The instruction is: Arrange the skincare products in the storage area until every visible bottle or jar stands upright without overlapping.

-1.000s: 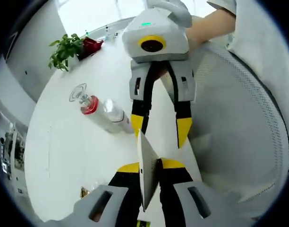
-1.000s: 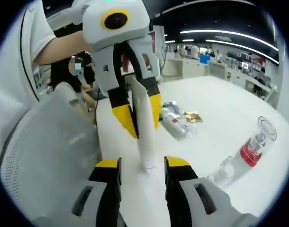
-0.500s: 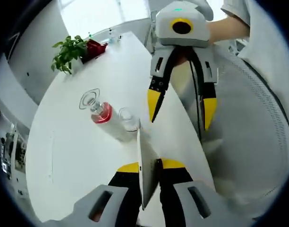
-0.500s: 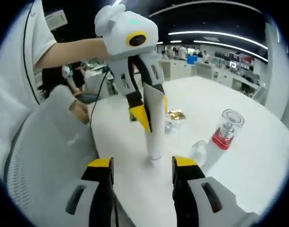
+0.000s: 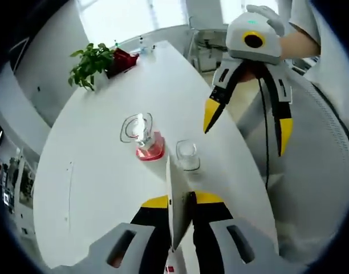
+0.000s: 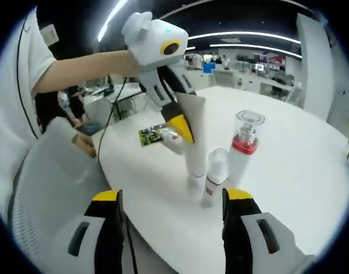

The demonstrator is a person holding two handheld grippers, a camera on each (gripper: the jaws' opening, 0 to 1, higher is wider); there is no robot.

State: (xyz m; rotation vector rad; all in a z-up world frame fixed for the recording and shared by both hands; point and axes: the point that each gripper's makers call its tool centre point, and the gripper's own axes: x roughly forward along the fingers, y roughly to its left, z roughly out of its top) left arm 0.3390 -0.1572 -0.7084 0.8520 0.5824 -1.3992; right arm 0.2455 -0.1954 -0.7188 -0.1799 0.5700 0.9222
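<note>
Left claw (image 6: 183, 128) on half-hidden tube (image 6: 195, 142)

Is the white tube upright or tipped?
Upright: the white tube stands cap-down on the table, left gripper shut on its crimped top, beside two standing bottles.

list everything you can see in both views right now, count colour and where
white tube: 1, white, standing cap-down on the table, clamped by the left gripper
pump bottle: 1, clear cap, red collar, upright beside the tube
small bottle: 1, white with clear cap, upright in front of the tube
sachet: 1, green, flat behind the tube
potted plant: 1, green, red pot, far table end
table: 1, white
chair: 1, grey mesh, at table edge
left gripper: shut on tube
right gripper: open, above table edge
</note>
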